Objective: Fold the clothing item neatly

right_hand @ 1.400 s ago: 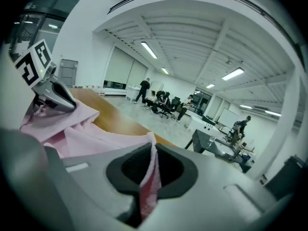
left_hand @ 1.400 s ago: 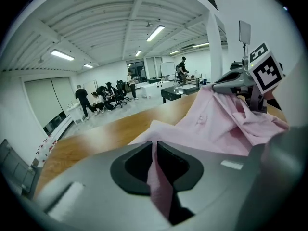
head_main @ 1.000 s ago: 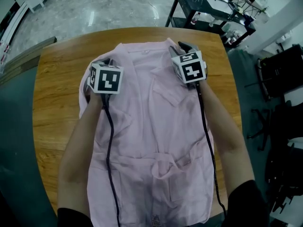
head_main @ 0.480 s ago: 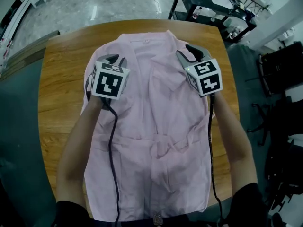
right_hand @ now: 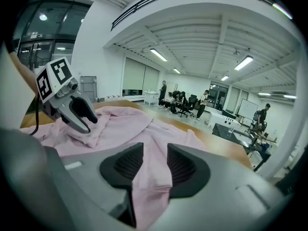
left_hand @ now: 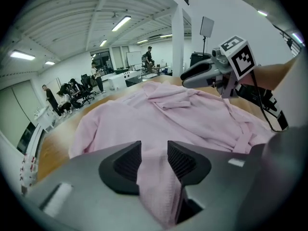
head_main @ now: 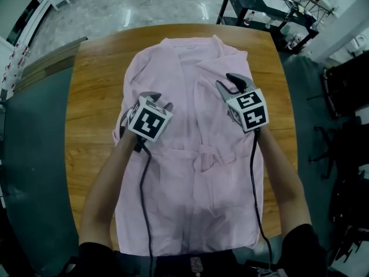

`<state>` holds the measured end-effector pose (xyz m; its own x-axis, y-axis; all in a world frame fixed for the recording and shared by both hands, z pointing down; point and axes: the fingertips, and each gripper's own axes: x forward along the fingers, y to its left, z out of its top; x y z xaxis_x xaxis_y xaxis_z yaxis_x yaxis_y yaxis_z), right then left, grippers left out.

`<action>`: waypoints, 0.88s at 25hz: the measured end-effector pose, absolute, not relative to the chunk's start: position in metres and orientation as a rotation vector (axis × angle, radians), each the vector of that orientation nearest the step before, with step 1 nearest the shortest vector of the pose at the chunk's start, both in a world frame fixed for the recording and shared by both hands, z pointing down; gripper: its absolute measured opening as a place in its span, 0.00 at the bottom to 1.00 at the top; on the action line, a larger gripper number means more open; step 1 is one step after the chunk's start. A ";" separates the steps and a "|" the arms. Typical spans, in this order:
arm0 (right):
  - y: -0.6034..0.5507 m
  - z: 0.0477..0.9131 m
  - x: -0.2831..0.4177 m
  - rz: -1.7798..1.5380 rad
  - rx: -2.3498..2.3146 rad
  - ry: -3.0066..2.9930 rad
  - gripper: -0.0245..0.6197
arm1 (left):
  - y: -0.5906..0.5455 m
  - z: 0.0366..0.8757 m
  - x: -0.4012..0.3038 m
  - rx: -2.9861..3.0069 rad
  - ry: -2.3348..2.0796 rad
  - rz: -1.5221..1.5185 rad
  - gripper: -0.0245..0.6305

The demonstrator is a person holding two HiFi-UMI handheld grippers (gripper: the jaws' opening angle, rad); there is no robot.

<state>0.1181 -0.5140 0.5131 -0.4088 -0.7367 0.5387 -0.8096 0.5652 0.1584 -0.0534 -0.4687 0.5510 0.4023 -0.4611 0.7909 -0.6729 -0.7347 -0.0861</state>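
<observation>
In an open workshop with a glossy floor, a wooden tabletop [head_main: 92,97] is being used as the folding surface, and a dark cart [head_main: 259,4] is being kept well beyond its far edge. A pink robe [head_main: 190,212] is being laid front-up along nearly the whole top. Its collar [head_main: 190,42] is being pointed at the far edge, its hem is being brought to the near edge, and its tied belt [head_main: 202,154] is being left across the waist.

The cloth is being judged light, thin and limp. It is likely to sag, crease and slide on the wood, so it is best taken at doubled places such as the shoulder seams, side edges and hem corners. The loose belt ends are better tucked in first.

The left gripper [head_main: 158,100] is being held over the robe's left chest. Its jaws have just been opening, and a ridge of pink cloth is being left between the spread pads, seemingly unclamped. The right gripper [head_main: 233,85] is being held over the right chest. Its jaws are likewise being kept apart, with a fold of cloth running loosely between them.
</observation>
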 end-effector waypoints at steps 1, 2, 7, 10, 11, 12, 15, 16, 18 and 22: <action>-0.508 0.513 0.116 0.185 1.242 -2.239 0.26 | -0.463 0.555 -0.054 2.405 -0.989 1.240 0.32; -0.503 0.512 0.113 0.200 1.251 -2.243 0.26 | -0.457 0.558 -0.055 2.396 -0.984 1.234 0.32; -0.474 0.514 0.097 0.300 1.283 -2.262 0.26 | -0.442 0.577 -0.053 2.381 -0.977 1.315 0.35; -0.457 0.513 0.086 0.342 1.280 -2.277 0.26 | -0.442 0.589 -0.058 2.347 -1.012 1.386 0.26; -0.453 0.513 0.084 0.348 1.279 -2.281 0.26 | -0.444 0.589 -0.061 2.335 -1.034 1.377 0.19; -0.450 0.512 0.082 0.351 1.279 -2.284 0.26 | -0.447 0.585 -0.066 2.330 -1.060 1.357 0.09; -0.446 0.510 0.082 0.350 1.290 -2.275 0.26 | -0.461 0.564 -0.086 2.335 -1.158 1.288 0.07; -0.446 0.510 0.083 0.349 1.293 -2.268 0.26 | -0.468 0.555 -0.097 2.330 -1.206 1.271 0.07; -0.445 0.509 0.084 0.347 1.293 -2.258 0.26 | -0.482 0.538 -0.126 2.304 -1.316 1.236 0.07; -0.445 0.506 0.074 0.342 1.272 -2.256 0.26 | -0.506 0.504 -0.190 2.221 -1.516 1.145 0.07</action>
<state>0.0735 -0.4451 0.5056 -0.4212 -0.7173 0.5551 -0.8496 0.5263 0.0354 -0.1897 -0.5056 0.5039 0.1646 -0.6939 0.7010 -0.8640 -0.4442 -0.2369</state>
